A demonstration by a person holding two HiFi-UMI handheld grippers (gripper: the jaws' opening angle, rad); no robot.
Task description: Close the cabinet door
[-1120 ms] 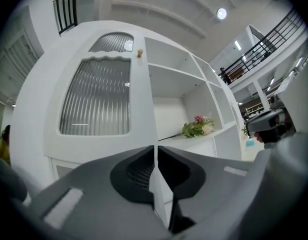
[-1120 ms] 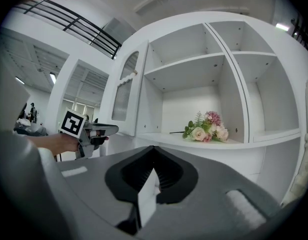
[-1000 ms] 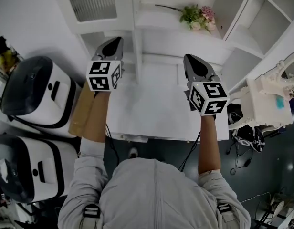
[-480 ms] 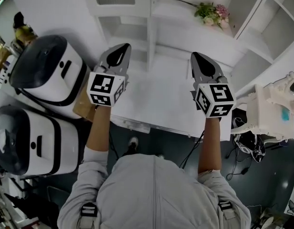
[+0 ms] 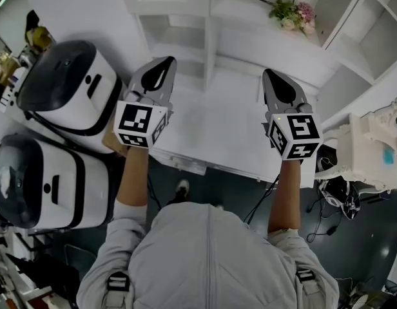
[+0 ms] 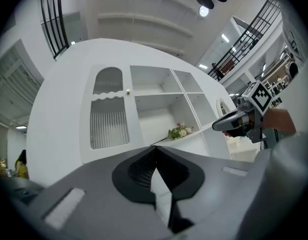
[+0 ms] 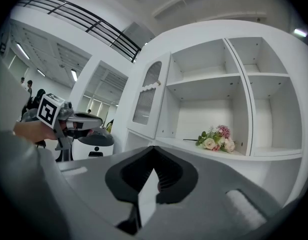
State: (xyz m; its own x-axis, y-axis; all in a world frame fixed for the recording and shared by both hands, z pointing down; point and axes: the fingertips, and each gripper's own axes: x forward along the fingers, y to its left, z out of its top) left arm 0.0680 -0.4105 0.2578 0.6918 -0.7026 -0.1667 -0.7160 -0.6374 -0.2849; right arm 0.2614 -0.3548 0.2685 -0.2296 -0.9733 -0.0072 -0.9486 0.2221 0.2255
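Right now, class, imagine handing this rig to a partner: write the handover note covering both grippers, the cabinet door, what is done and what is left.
Left gripper: shut, empty, in the air facing the cabinet.
Right gripper: shut, empty, also clear of the cabinet.
Cabinet door, ribbed panel with a small knob: on the cabinet's left side; it looks ajar in the right gripper view.
Done: nothing yet; neither gripper touches the door.
Left: bring a gripper to the door and push it shut.

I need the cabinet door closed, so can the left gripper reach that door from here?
Probably yes. The left gripper, jaws shut and empty, faces the cabinet door with nothing standing between them; it is not touching it yet.
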